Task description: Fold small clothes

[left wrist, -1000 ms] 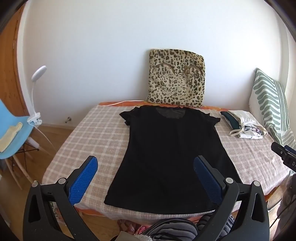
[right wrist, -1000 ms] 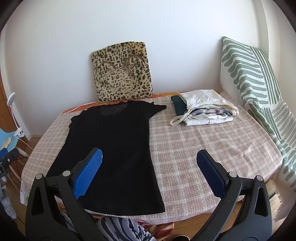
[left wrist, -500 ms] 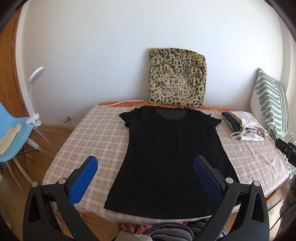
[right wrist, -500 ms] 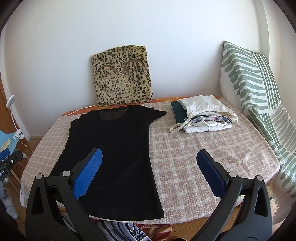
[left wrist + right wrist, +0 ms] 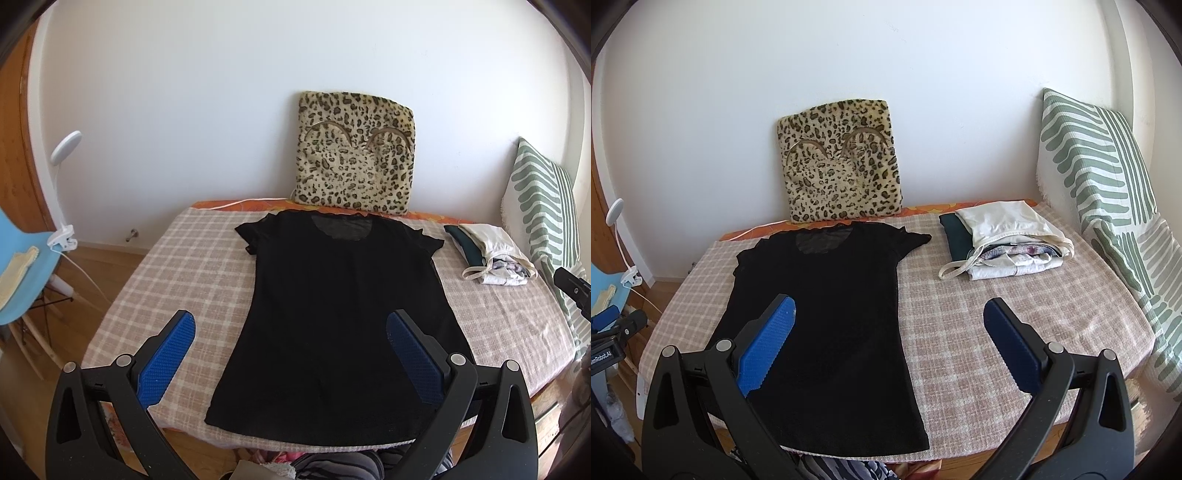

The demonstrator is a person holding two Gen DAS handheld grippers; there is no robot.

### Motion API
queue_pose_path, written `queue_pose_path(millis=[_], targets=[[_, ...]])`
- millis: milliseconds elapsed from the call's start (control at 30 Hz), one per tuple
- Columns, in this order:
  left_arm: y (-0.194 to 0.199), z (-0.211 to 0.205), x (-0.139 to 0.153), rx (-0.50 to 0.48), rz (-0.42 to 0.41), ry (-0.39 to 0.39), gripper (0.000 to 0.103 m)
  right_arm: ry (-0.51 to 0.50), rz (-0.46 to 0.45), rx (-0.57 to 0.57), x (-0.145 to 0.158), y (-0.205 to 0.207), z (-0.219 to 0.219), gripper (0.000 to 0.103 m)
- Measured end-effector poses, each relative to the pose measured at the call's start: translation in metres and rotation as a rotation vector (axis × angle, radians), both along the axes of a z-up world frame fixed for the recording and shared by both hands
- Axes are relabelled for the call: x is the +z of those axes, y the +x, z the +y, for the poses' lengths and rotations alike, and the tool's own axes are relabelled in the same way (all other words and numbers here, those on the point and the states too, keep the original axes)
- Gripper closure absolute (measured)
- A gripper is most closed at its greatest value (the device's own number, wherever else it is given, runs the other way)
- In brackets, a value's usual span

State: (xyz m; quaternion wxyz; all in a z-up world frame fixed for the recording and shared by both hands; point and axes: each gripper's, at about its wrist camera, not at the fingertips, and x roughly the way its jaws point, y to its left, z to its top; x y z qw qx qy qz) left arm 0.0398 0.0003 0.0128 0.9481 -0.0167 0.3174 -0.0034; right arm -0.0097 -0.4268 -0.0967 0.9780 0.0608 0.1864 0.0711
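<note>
checked pink-and-cream cloth covers the table (image 5: 192, 266), a broad flat work surface, so a garment can be spread out fully before folding. the black short-sleeved t-shirt (image 5: 340, 314) lies flat on it, on the left half in the right wrist view, neckline toward the far wall and the leopard-print cushion (image 5: 356, 155), hem at the near edge; its long axis runs from near to far, sleeves out to either side. it looks smoothed and ready, with no fold made yet. the small pile of folded pale and dark green clothes (image 5: 1001, 240) sits apart at the far right, probably finished pieces kept out of the way. the left gripper (image 5: 291, 332) and right gripper (image 5: 888, 321) both hover above the near edge, blue pads spread wide, grasping nothing
</note>
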Motion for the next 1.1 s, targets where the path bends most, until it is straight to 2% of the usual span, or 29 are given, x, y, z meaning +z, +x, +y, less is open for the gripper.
queue_pose_path(millis=[1100], targets=[[0.0048,-0.0025,0.0045,-0.011,0.002,0.013,0.0,0.006,0.019,-0.007,-0.005,0.0027,-0.0044,0.0]])
